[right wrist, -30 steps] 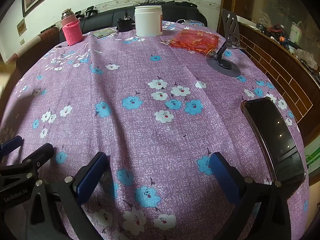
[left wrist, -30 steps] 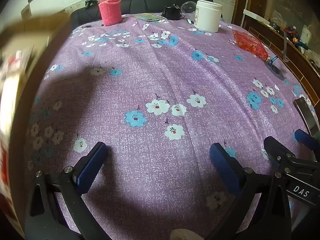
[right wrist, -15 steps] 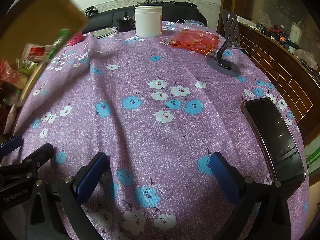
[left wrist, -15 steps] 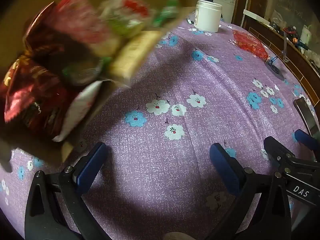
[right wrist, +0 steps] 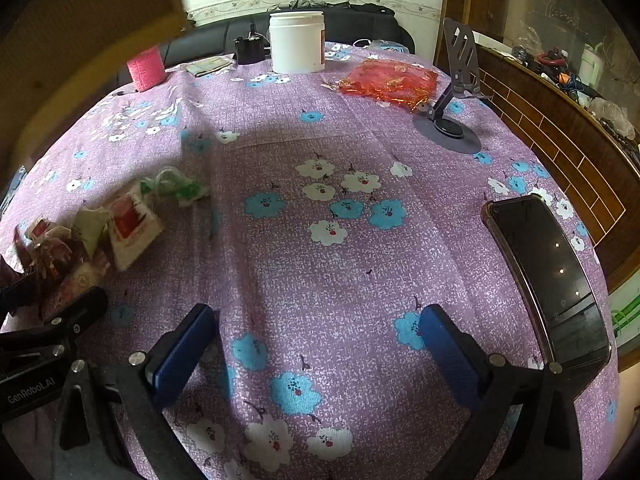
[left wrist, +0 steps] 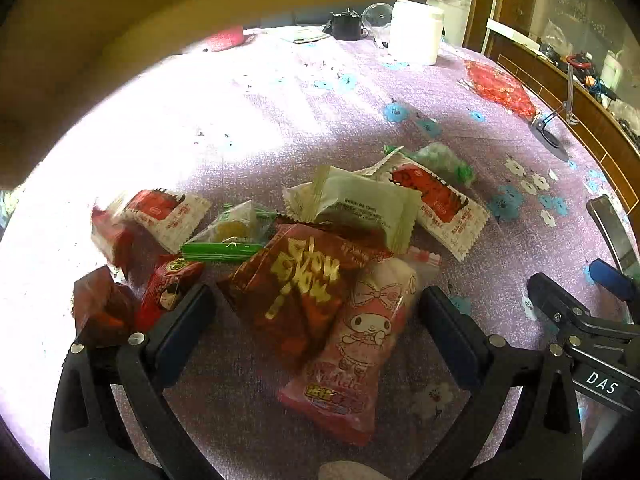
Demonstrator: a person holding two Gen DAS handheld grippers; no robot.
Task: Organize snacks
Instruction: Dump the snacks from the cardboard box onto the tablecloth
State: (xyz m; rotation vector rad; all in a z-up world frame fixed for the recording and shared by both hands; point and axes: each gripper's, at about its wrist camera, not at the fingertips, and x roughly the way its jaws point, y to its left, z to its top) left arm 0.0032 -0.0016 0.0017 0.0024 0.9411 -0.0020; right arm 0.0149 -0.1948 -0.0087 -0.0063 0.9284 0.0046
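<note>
A pile of snack packets lies on the purple floral tablecloth (left wrist: 500, 128) in the left wrist view. A dark red bag with yellow letters (left wrist: 296, 292) and a pink cartoon packet (left wrist: 360, 344) rest between the fingers of my open left gripper (left wrist: 316, 296). Behind them sit a pale green packet (left wrist: 356, 204), two white-and-red packets (left wrist: 436, 200) (left wrist: 168, 212), a clear bag with a green zip (left wrist: 232, 236) and small red packets (left wrist: 104, 308). My right gripper (right wrist: 316, 316) stands open over bare cloth, with the snack pile (right wrist: 100, 232) off to its left.
A blurred cardboard box (left wrist: 200, 8) hangs over the table's far left. A black phone (right wrist: 548, 280) lies at the right edge beyond a phone stand (right wrist: 452, 120). At the back stand a white jar (right wrist: 296, 40), an orange-red bag (right wrist: 388, 80) and a pink-sleeved flask (right wrist: 146, 68).
A cardboard box swung in from the left, tipped its snacks onto the cloth in front of the left gripper, and has risen away. Both grippers stayed still and open.
</note>
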